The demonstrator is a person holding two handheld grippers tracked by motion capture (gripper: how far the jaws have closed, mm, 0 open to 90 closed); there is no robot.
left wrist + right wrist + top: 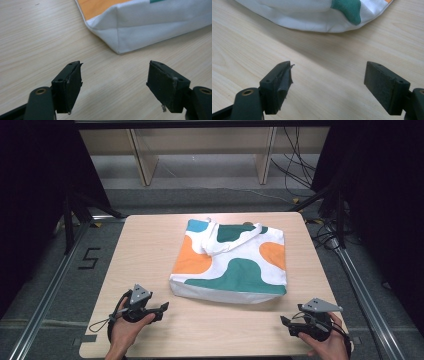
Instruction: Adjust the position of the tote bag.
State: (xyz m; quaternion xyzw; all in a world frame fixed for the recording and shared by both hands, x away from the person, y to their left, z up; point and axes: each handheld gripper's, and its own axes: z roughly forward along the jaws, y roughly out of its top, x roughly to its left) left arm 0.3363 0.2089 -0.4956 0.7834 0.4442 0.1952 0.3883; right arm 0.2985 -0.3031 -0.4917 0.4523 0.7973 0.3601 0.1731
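Both grippers, left [162, 308] and right [285, 321], gape wide and empty near the light wooden table's [145, 245] near edge. White canvas tote bag with teal and orange blobs [232, 265] lies flat mid-table, bare wood between.

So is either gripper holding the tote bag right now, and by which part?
Nothing is held. The left gripper and right gripper are open over bare table, short of the tote bag.
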